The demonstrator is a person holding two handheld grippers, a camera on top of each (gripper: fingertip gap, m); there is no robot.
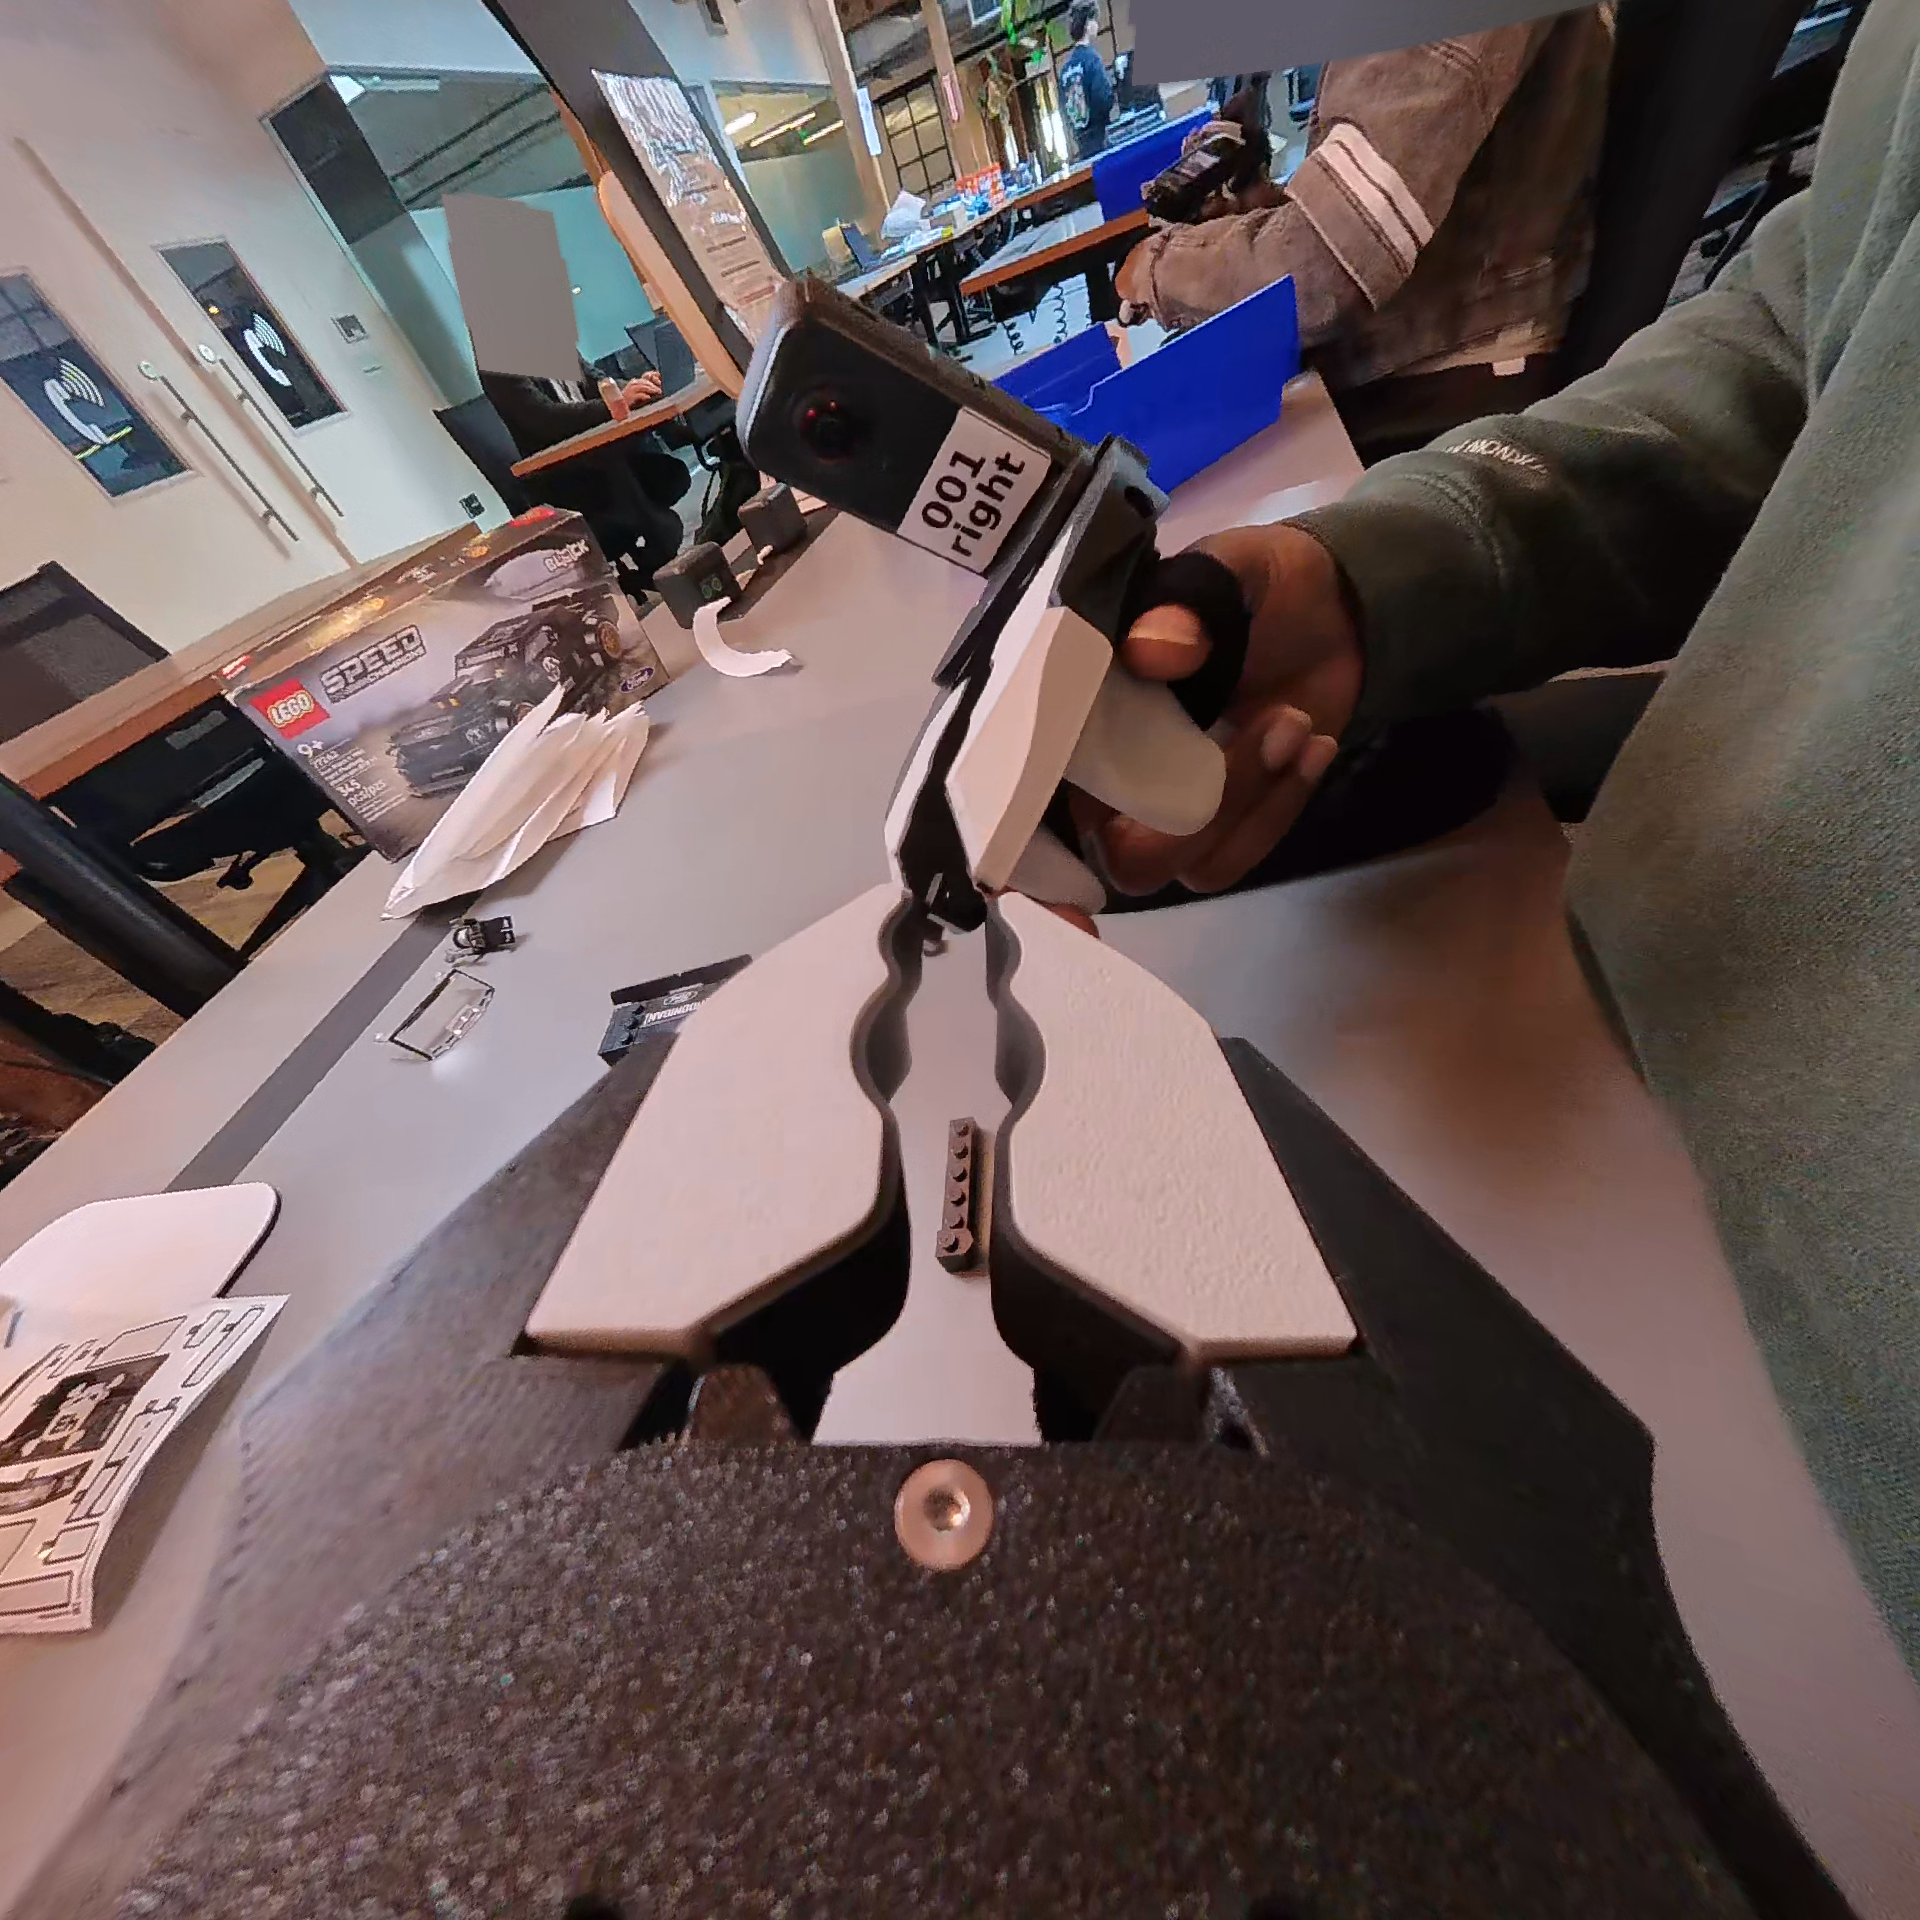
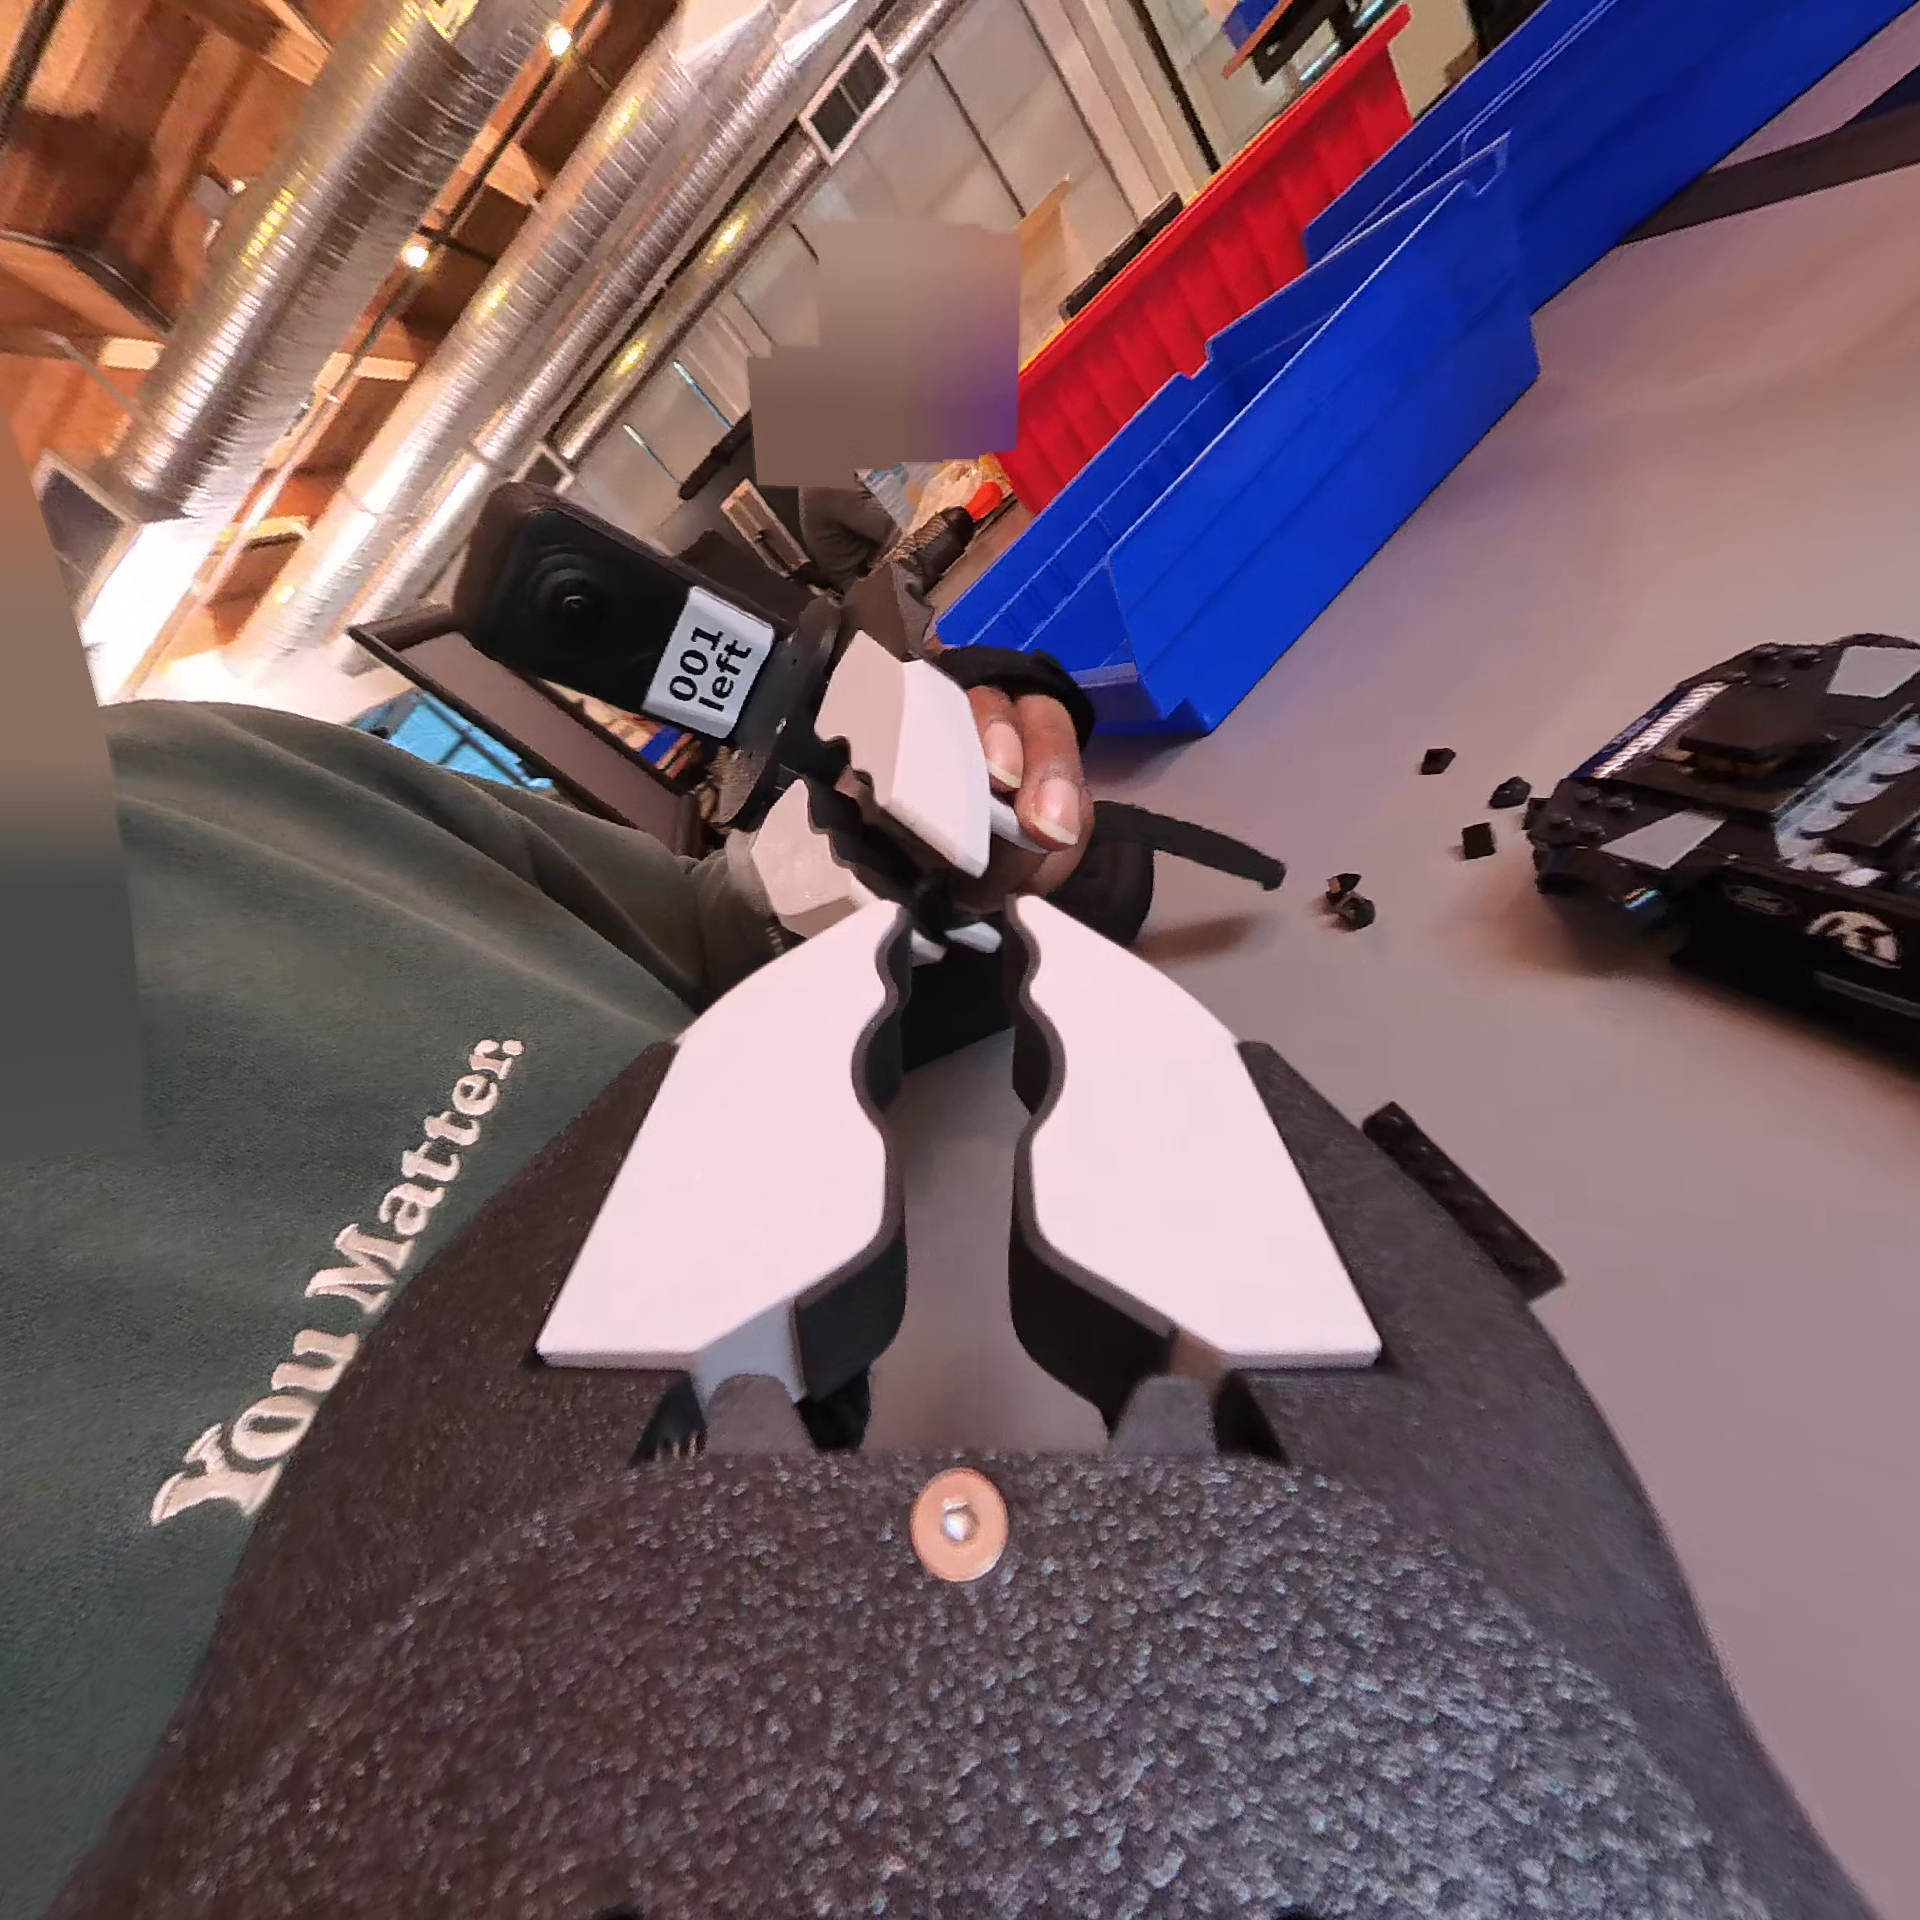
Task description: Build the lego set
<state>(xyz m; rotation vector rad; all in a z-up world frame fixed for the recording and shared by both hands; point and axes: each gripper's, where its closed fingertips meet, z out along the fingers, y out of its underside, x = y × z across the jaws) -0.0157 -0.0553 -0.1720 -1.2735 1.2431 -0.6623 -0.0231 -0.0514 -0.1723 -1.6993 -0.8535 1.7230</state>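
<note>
Grey table (image 1: 727, 748) in an open office. The left gripper (image 1: 948, 914) and right gripper (image 2: 951, 920) meet tip to tip above it, jaws slightly parted around a small piece; whether either grips is unclear. A black studded strip (image 1: 961, 1195) lies below; the part-built black car (image 2: 1745, 821) sits to the right.

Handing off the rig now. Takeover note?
Left gripper and right gripper: tips meet over the table, jaws nearly closed; any piece between them is hidden.
Long black plate lies on the table below the left gripper.
Partly built black car with loose small black pieces beside it; clear windscreen piece, sticker sheet and Lego box farther along the table.
Done: car partly assembled.
Left: fit the loose parts.
</note>
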